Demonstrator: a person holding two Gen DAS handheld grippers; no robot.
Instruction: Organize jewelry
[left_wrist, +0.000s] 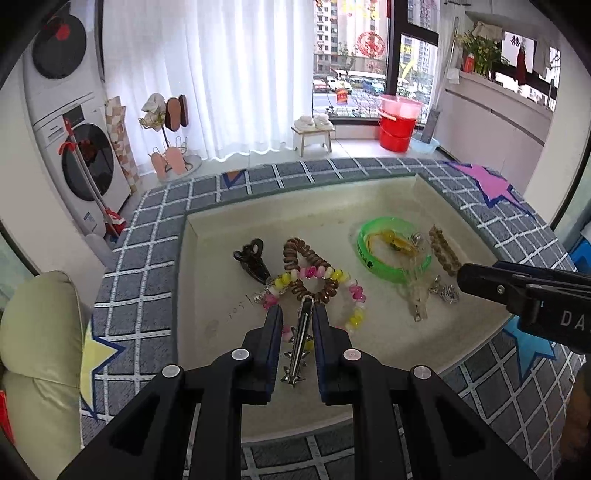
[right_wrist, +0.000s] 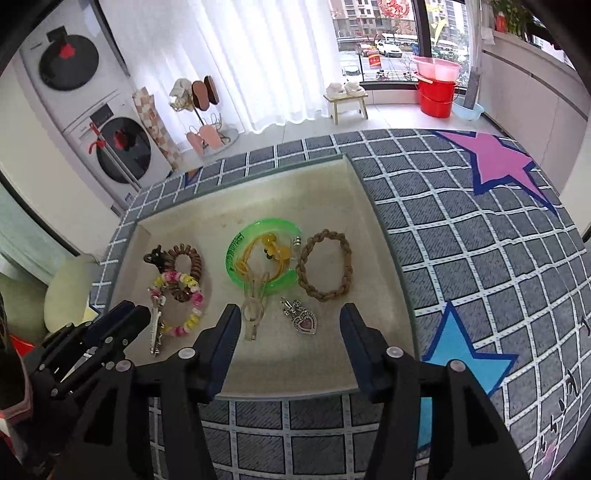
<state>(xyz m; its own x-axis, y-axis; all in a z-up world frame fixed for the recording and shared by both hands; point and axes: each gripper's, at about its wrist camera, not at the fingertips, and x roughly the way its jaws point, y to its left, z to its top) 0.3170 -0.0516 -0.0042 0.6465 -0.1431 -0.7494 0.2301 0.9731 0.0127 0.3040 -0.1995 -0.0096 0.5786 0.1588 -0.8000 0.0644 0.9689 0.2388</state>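
- Silver spiked hair clip (left_wrist: 298, 350) lies on the cream tray (left_wrist: 207, 295), between your left gripper (left_wrist: 297, 317) fingers, unclear whether clenched.
- Your right gripper (right_wrist: 290, 325) hangs released above the heart pendant (right_wrist: 305, 322).

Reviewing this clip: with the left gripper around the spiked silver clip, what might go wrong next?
The silver hair clip sits between the left gripper fingers, its tip against the pink-and-yellow bead bracelet and brown coil tie; lifting may drag both. The right gripper hangs open over the heart pendant and could snag it.
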